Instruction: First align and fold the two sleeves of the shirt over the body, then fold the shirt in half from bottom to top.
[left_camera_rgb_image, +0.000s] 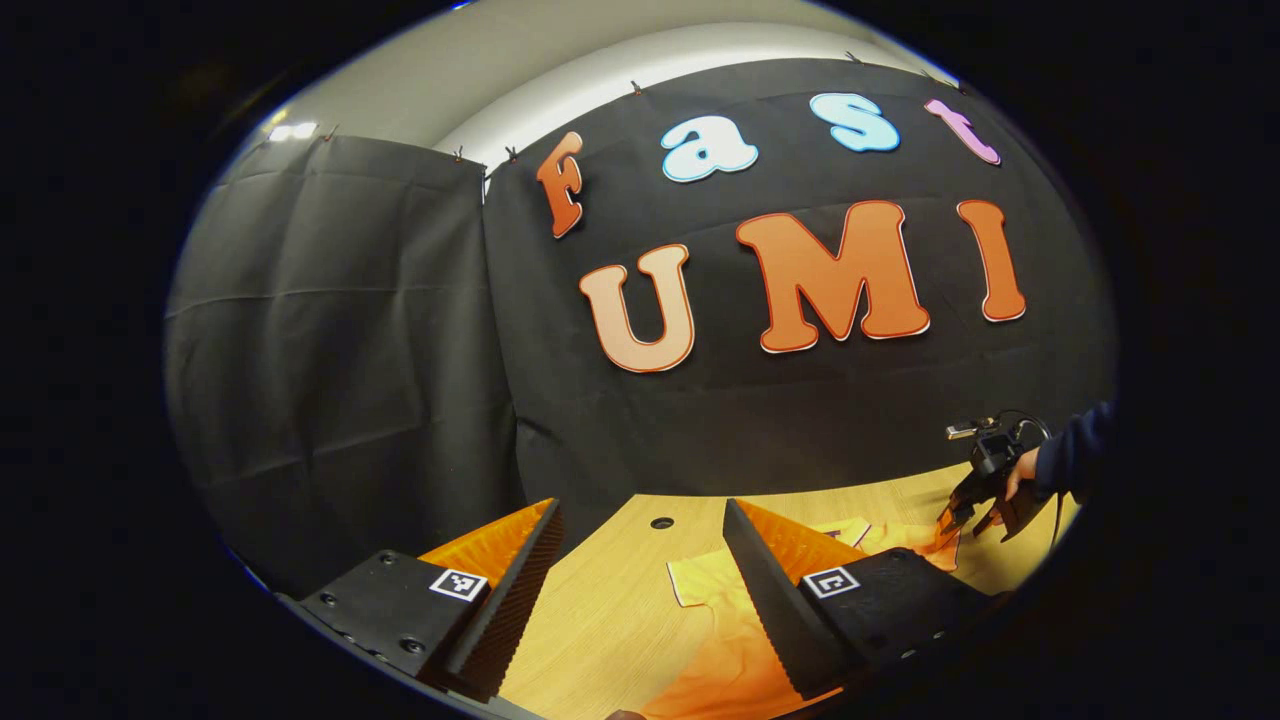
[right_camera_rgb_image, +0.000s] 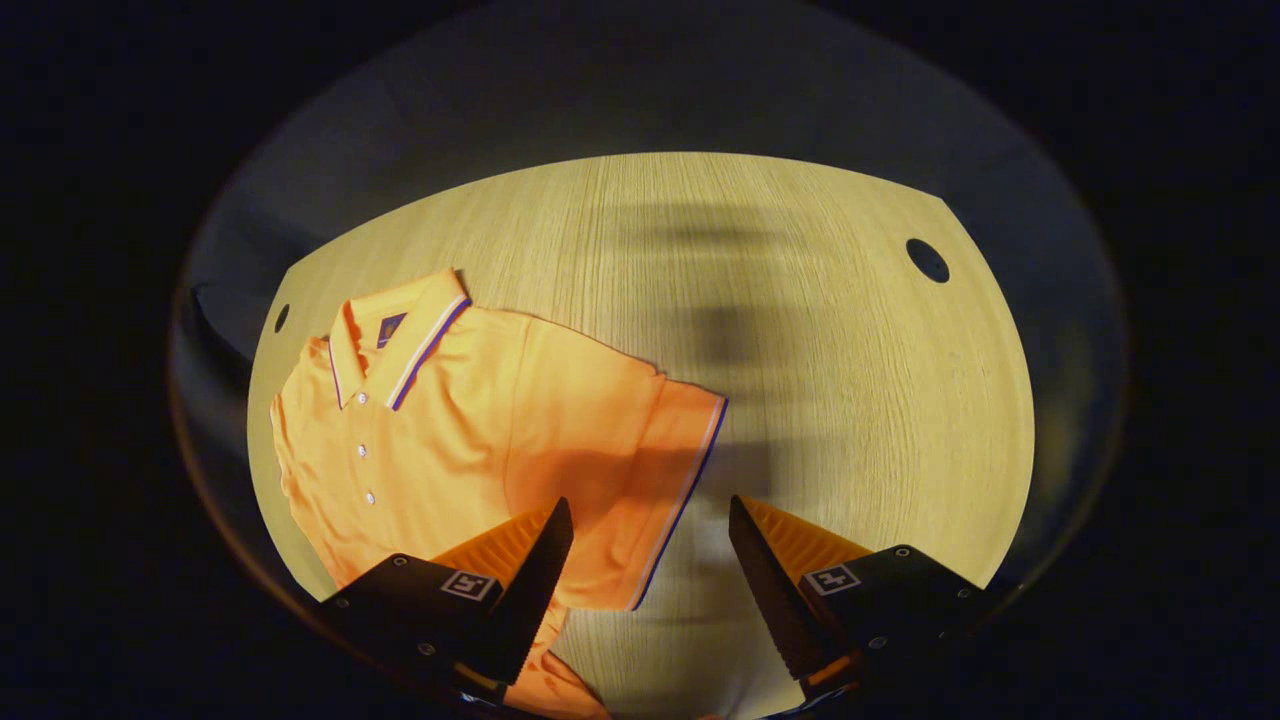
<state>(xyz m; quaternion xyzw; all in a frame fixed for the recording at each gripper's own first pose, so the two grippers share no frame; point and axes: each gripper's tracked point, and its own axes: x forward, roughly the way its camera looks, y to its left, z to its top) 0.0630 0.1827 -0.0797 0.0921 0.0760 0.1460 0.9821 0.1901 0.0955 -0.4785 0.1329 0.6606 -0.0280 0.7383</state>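
An orange shirt (right_camera_rgb_image: 450, 440) lies flat on the wooden counter (right_camera_rgb_image: 800, 350), collar (right_camera_rgb_image: 400, 345) at the far left, one sleeve (right_camera_rgb_image: 660, 480) spread to the right with its striped hem near the right gripper (right_camera_rgb_image: 650, 545). That gripper hangs above the sleeve with fingers wide apart, holding nothing. In the left gripper view, the left gripper (left_camera_rgb_image: 640, 560) is likewise wide open and empty over the counter, the shirt just beyond its right finger (left_camera_rgb_image: 770, 590).
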